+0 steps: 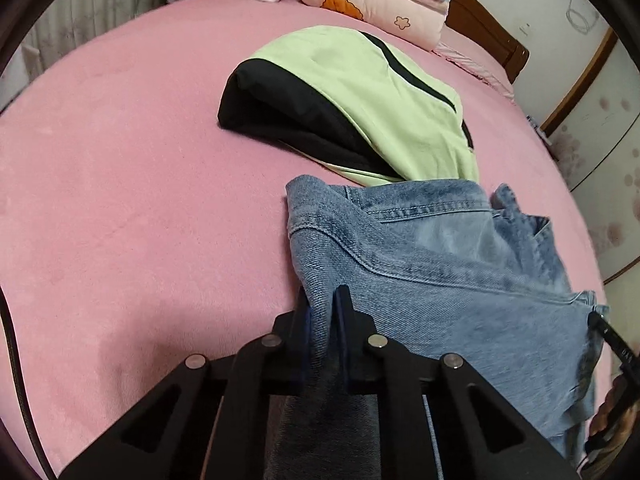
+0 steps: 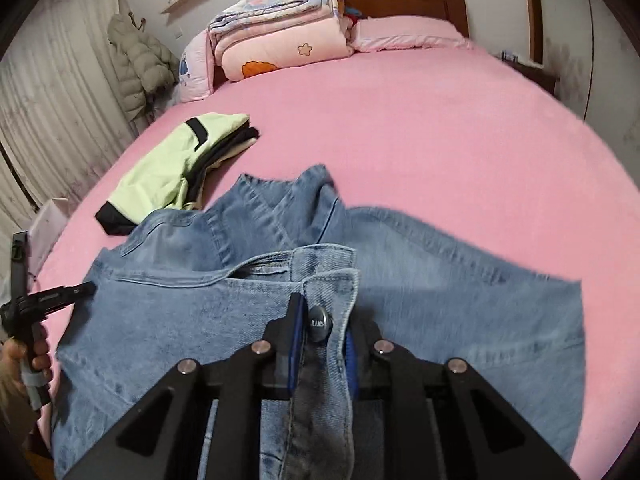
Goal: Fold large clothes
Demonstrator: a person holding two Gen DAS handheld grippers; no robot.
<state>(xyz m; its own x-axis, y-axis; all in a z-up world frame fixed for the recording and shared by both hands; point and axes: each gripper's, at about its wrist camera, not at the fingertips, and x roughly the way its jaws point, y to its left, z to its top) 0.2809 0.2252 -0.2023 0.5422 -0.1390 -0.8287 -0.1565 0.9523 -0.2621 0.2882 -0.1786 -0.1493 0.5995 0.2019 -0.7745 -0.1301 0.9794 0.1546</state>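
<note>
We see the jeans [image 2: 420,280] spread on the pink bed [image 2: 400,120], lower legs cut off by the frame edge. Left gripper [image 1: 324,304] jaws pinch a denim fold; right gripper [image 2: 322,320] jaws clamp the waistband at the metal button [image 2: 319,323]. A folded green-black garment [image 1: 360,108] lies just beyond, its near edge hidden under denim. Folded quilts [image 2: 280,36] sit by the headboard.
</note>
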